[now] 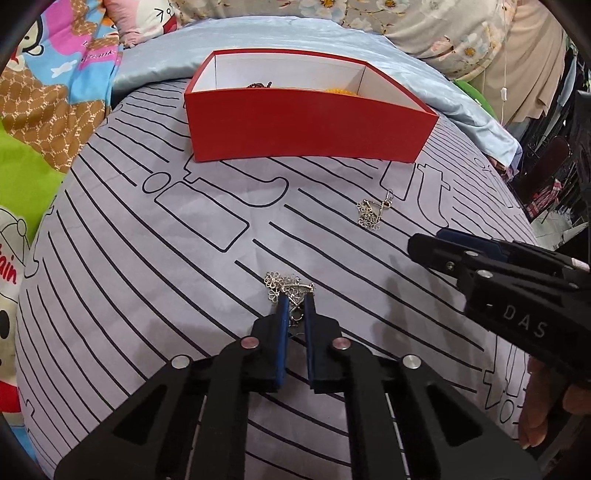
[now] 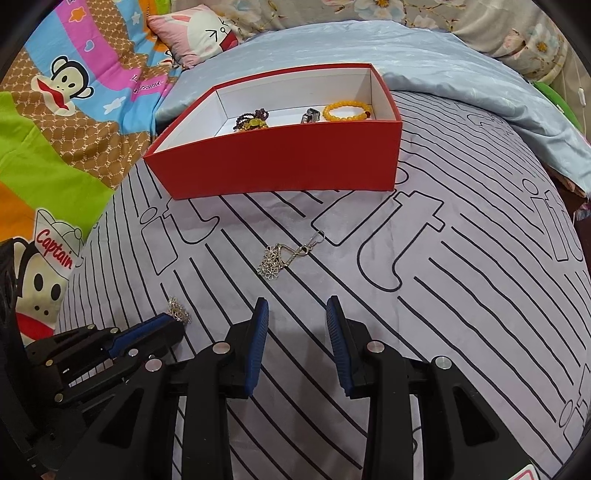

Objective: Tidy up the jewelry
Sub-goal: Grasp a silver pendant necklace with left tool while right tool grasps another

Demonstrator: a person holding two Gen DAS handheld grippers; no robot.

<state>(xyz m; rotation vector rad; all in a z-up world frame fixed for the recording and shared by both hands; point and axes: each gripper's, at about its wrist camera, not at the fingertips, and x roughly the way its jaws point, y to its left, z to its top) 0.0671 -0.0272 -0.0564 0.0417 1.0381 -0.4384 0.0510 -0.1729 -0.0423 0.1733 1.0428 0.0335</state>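
A red box [image 1: 306, 129] with a white inside stands on the grey striped cloth; it also shows in the right wrist view [image 2: 280, 166]. It holds a dark bead bracelet [image 2: 253, 120], a small silver piece [image 2: 311, 115] and a yellow bead bracelet [image 2: 346, 111]. My left gripper [image 1: 296, 300] is shut on a silver flower earring [image 1: 282, 284] low over the cloth; the earring also shows in the right wrist view [image 2: 179, 310]. A second silver flower earring [image 1: 372, 214] lies loose, just ahead of my open, empty right gripper [image 2: 297, 308]; it also shows in the right wrist view [image 2: 280, 256].
The grey striped cloth [image 2: 461, 295] lies over a bed. A pale blue sheet [image 2: 424, 48] is bunched behind the box. A cartoon monkey blanket [image 2: 62, 110] lies to the left, floral pillows [image 1: 406, 22] at the back. My right gripper [image 1: 417, 245] shows at the right of the left wrist view.
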